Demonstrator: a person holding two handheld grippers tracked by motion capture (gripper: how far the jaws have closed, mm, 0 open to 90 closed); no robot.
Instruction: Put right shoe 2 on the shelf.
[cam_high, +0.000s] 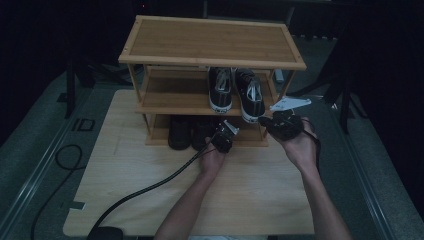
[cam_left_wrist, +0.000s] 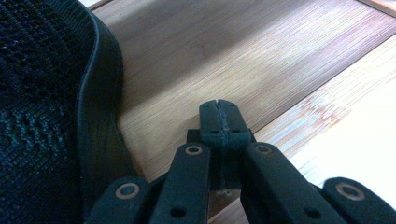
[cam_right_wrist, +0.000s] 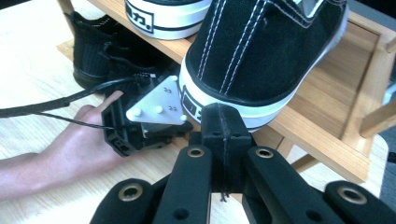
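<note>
Shoe rack (cam_high: 210, 42) on wooden table (cam_high: 125, 175)

Both forearms reach in from the near edge, bare and angled forward. The left hand (cam_high: 212, 159) holds the left gripper (cam_left_wrist: 219, 108) low and pointed ahead — its two black jaws pressed flat together, nothing between them. The right hand (cam_high: 299, 147) cups the right gripper (cam_right_wrist: 220, 116) a little higher and farther out to the side, its grey three-cornered plate on top; these jaws too meet along a closed seam — empty. The two grippers sit near each other, apart.
</note>
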